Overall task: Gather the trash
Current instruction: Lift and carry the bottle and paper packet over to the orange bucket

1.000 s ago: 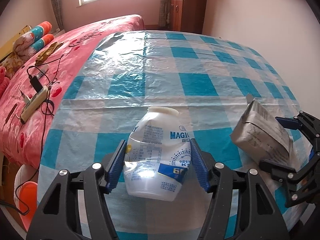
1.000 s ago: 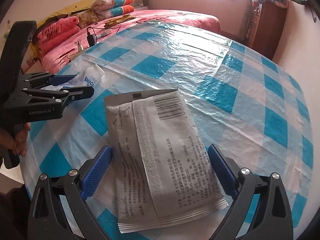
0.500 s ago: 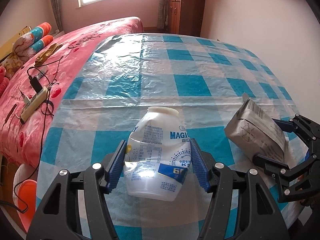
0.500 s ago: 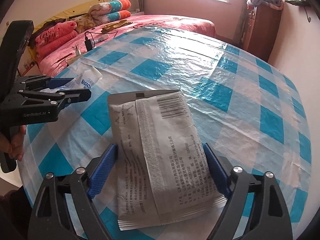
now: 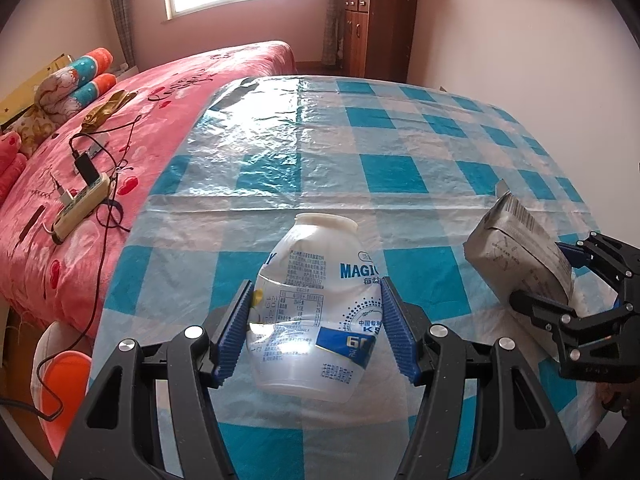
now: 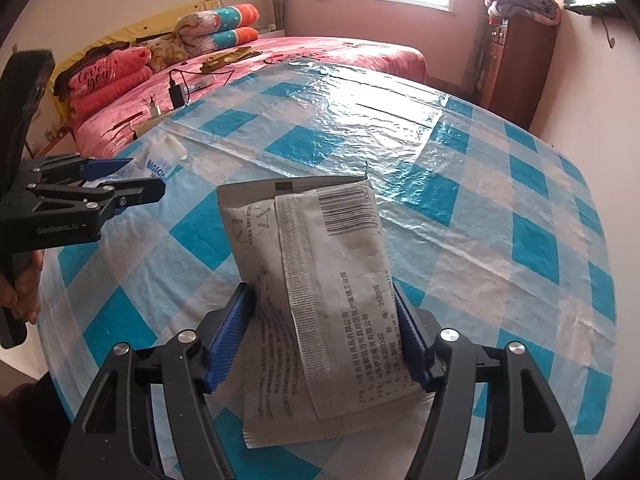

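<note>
Looking forward along the left gripper (image 5: 316,330), a crumpled plastic bottle (image 5: 318,308) with a white neck and blue "MAGIC" lettering is seen pinched between the blue ribbed pads, the jaws closed on its dented sides; the bottle is held over the blue-and-white checked cover of the table (image 5: 360,152), its neck pointing away from the camera. At the right edge of this view the right gripper (image 5: 560,280) is seen with a grey paper packet (image 5: 516,256) clamped in it, above the table's near right part. A pink bed (image 5: 120,128) lies just beside the table on the left, with a power strip (image 5: 80,204) and cables on it, and a wooden cabinet (image 5: 376,28) stands by the far wall. From the right wrist, the grey paper packet (image 6: 316,292), printed with a barcode and text, is shown gripped between the closed jaws of the right gripper (image 6: 320,344), tilted up off the table (image 6: 500,208). At the left of that view the left gripper (image 6: 120,184) is seen with the bottle (image 6: 160,160) partly hidden between its jaws.
</note>
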